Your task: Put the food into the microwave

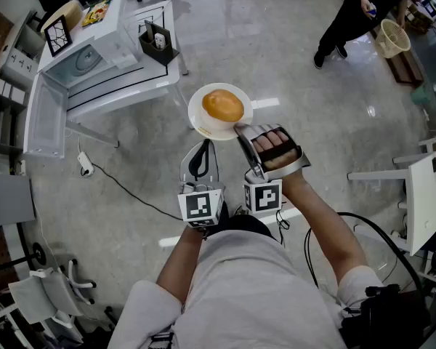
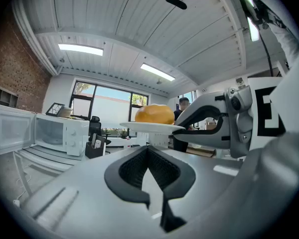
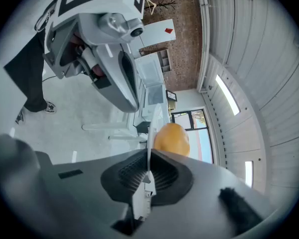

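Note:
A white plate [image 1: 202, 126] carrying an orange bun [image 1: 222, 105] hangs over the floor, held level by its near rim. My right gripper [image 1: 241, 130] is shut on that rim; in the right gripper view the plate's edge [image 3: 150, 132] runs between the pads, with the bun [image 3: 172, 139] beyond. My left gripper [image 1: 200, 145] sits just left of and below the plate, shut and empty, its pads [image 2: 134, 169] meeting at the tips. The white microwave [image 1: 87, 53] stands on a white table at the far left, its door [image 1: 45, 126] swung open. In the left gripper view it [image 2: 55, 131] shows at left.
A black caddy [image 1: 158, 42] with small items stands on the table beside the microwave. A cable [image 1: 123, 187] trails over the floor below it. A person in black [image 1: 356, 13] stands far right near a wicker basket [image 1: 392, 38]. Another white table [image 1: 429, 195] is at right.

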`<act>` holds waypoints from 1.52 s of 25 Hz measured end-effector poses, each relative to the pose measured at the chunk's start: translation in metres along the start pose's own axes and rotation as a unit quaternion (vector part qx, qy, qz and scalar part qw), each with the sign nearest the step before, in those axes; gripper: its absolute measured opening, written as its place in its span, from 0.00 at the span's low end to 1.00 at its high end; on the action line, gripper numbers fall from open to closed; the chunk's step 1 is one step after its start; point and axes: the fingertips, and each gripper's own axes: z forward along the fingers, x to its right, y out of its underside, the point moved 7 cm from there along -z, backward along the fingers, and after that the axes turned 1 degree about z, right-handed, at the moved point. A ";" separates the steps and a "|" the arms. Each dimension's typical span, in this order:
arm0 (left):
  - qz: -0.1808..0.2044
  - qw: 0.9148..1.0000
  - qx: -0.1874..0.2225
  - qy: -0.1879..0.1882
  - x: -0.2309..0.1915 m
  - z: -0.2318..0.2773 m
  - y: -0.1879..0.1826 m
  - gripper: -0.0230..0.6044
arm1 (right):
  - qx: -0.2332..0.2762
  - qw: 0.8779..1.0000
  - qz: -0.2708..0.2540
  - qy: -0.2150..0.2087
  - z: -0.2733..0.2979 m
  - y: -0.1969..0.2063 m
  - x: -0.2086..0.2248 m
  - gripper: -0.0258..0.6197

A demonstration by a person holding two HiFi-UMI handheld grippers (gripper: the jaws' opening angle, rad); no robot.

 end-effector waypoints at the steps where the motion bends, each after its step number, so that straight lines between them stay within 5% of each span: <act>1: 0.001 1.000 -0.001 0.002 0.000 0.000 0.000 0.05 | 0.000 1.000 0.001 -0.001 0.001 0.000 0.000 0.07; 14: 0.002 1.000 -0.019 -0.007 -0.033 0.020 0.010 0.05 | 0.016 1.000 -0.004 -0.009 0.046 -0.014 0.006 0.07; 31: -0.011 0.998 -0.023 -0.061 -0.180 0.085 0.010 0.05 | 0.071 0.996 -0.050 -0.028 0.199 -0.082 0.052 0.07; 38: -0.022 0.993 -0.033 -0.111 -0.220 0.102 0.017 0.05 | 0.135 0.988 -0.066 -0.025 0.246 -0.109 0.067 0.07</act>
